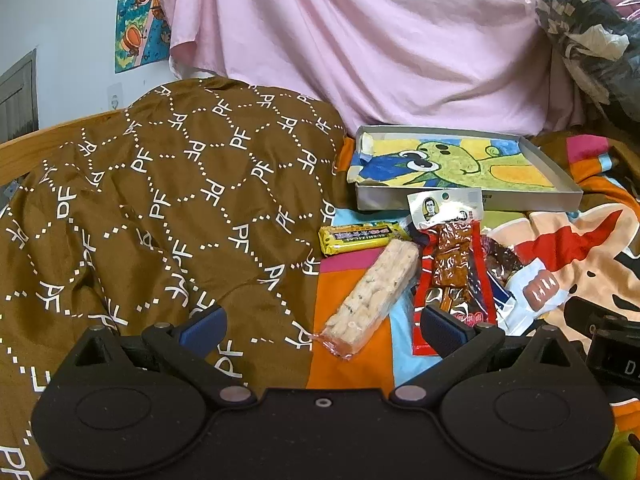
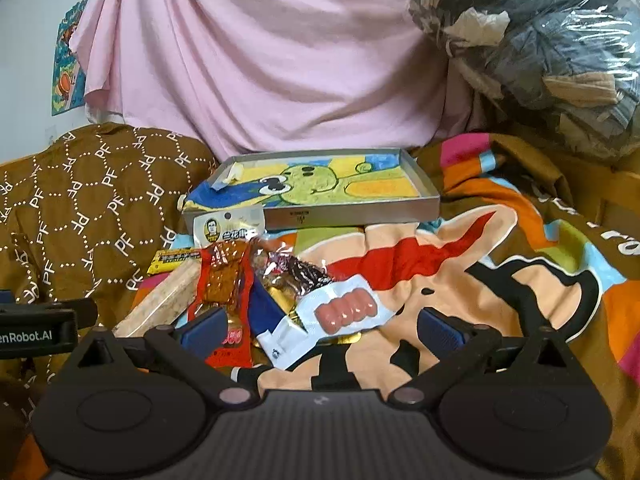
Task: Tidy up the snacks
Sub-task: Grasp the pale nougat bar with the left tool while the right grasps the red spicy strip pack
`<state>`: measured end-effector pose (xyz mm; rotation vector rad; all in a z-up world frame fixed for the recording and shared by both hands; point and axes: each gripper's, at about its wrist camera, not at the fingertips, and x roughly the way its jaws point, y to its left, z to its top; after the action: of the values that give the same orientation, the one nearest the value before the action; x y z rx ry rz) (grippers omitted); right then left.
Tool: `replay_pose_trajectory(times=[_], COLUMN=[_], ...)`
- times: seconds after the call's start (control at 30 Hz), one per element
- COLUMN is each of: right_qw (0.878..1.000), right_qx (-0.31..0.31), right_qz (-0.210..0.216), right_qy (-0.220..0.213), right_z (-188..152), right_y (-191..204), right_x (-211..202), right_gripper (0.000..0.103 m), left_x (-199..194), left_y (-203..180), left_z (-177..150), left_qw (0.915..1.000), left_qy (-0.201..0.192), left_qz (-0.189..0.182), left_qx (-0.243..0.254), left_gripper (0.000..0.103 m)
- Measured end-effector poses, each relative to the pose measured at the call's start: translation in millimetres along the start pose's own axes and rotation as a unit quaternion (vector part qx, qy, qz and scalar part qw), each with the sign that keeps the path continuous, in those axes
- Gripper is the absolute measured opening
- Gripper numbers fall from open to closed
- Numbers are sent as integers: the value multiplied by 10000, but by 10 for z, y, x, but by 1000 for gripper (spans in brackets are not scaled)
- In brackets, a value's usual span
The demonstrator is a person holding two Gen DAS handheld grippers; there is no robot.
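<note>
1. Your left gripper (image 1: 320,326) is spread wide and pinches nothing; the blue pads sit low over the bedding, one above the brown PF-print cloth (image 1: 160,184), the other at the lower edge of the red skewer packet (image 1: 450,268).
2. Your right gripper (image 2: 318,330) is likewise spread and empty. Its left pad overlaps the red packet's bottom edge in view; contact cannot be confirmed. Its right pad stands over bare cartoon blanket (image 2: 500,280).
3. The snacks lie in one overlapping cluster at 12 o'clock of the left gripper: a clear-wrapped puffed rice bar (image 1: 374,292) lying diagonally, a yellow bar (image 1: 362,236) at its far end, the red skewer packet just to the bar's 3 o'clock, and a white sausage pack (image 1: 532,286) further towards 3 o'clock.
4. In the right wrist view the sausage pack (image 2: 340,314) sits at 12 o'clock between the pads, with a dark foil-wrapped snack (image 2: 304,272) touching its far edge.
5. The shallow grey tray (image 1: 468,196), lined with a cartoon drawing, stands beyond the cluster; the skewer packet's white header overlaps its near wall.
6. Open room: the blanket from 1 to 3 o'clock of the right gripper is free of snacks. The brown cloth rises at 9 to 11 o'clock of the left gripper.
7. A pink sheet (image 2: 260,60) closes the far side.
</note>
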<state>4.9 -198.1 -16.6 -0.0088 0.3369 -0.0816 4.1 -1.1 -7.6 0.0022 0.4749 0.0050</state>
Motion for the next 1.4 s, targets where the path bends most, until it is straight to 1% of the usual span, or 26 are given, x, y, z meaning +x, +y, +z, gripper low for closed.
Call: replay_pose_trajectory(times=[0.17, 0.33, 0.4, 0.53, 0.6, 0.67, 0.77, 0.87, 0.93, 1.03, 1.13, 1.3, 1.33, 1.4], right_qw=[9995, 9991, 9983, 9941, 9900, 9865, 9819, 9792, 9791, 9797, 9755, 9649, 9630, 9604], right_qx=[46, -13, -7, -202, -425, -679, -972, -1005, -920, -787, -776, -763, -746, -684], right_qz=[174, 341, 498, 963, 1221, 1368, 1551, 1726, 1784, 1802, 1980, 2348, 2410, 2490], right_qy=[266, 250, 296, 459, 564, 599, 476, 350, 323, 398, 556, 895, 949, 1050], right_z=[1, 9, 50, 151, 188, 211, 252, 298, 333, 349, 316, 272, 266, 260], right_y=[22, 36, 19, 22, 43, 79, 102, 68, 49, 27, 33, 43, 50, 50], right_x=[31, -7, 3, 82, 137, 207, 320, 449, 566, 732, 858, 981, 1002, 1052], right_gripper=[103, 103, 103, 103, 103, 103, 103, 103, 103, 103, 101, 90, 89, 82], left_x=[37, 85, 126, 252, 331, 421, 586, 741, 838, 975, 1091, 1283, 1318, 1382], left_y=[-3, -8, -4, 16, 40, 54, 63, 39, 16, -46, -91, -105, -104, -107], left_z=[-3, 51, 88, 186, 264, 348, 484, 599, 627, 626, 588, 547, 543, 541], left_qw=[9999, 9999, 9998, 9996, 9992, 9986, 9970, 9943, 9908, 9830, 9740, 9637, 9617, 9571], left_qy=[98, 163, 189, 274, 320, 333, 377, 420, 502, 671, 858, 1092, 1132, 1208], left_qz=[31, 37, 47, 18, -95, -162, -313, -560, -739, -969, -1193, -1403, -1435, -1510], left_qx=[8, -12, 12, 107, 223, 368, 592, 802, 1013, 1404, 1722, 1990, 2042, 2159], left_gripper=[102, 102, 102, 102, 102, 102, 102, 102, 102, 102, 102, 102, 102, 102])
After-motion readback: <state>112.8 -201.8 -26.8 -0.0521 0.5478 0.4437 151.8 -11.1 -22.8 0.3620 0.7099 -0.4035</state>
